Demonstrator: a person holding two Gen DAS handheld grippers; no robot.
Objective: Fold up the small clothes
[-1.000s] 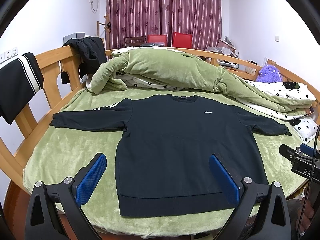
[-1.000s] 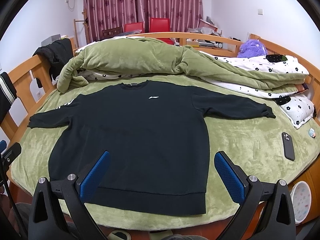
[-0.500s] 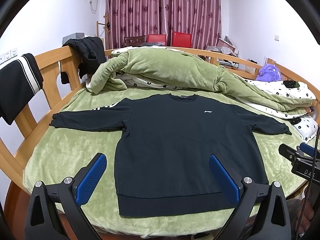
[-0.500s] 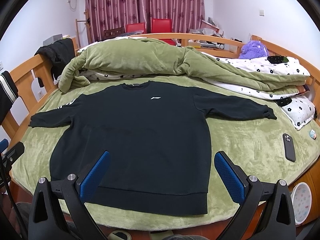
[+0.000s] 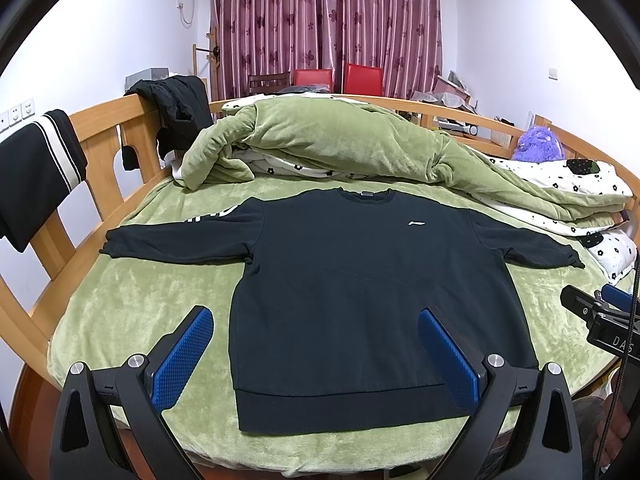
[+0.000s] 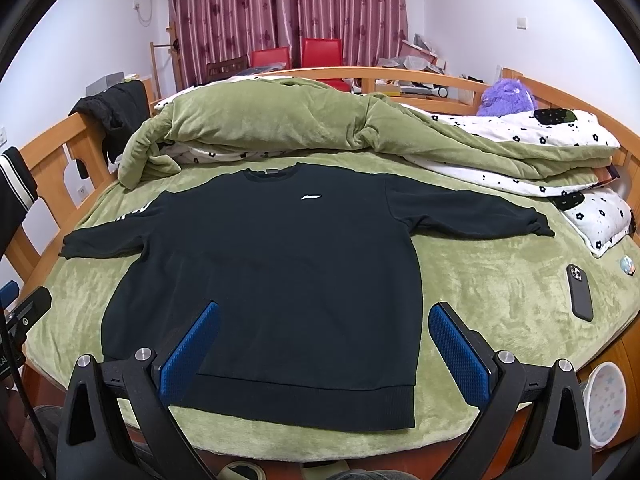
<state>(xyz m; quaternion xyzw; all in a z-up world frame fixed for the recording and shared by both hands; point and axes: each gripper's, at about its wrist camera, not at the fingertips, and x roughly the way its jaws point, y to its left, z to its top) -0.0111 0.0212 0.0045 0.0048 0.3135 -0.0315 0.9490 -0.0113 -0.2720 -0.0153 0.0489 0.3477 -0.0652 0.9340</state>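
Sweatshirt (image 5: 360,288) lies flat, sleeves outstretched; both claws, left (image 5: 316,354) and right (image 6: 324,346), spread.

Location I am working in: home bedroom. Evidence, placed relative to the wooden-railed bed (image 6: 424,74): green quilt (image 6: 280,120) bunched on its far half; purple plush toy (image 6: 506,96) at its far right corner; phone (image 6: 580,292) on its right edge; maroon curtains (image 5: 326,20) and red chairs (image 5: 362,79) behind it; clothes (image 5: 176,108) over its left rail.
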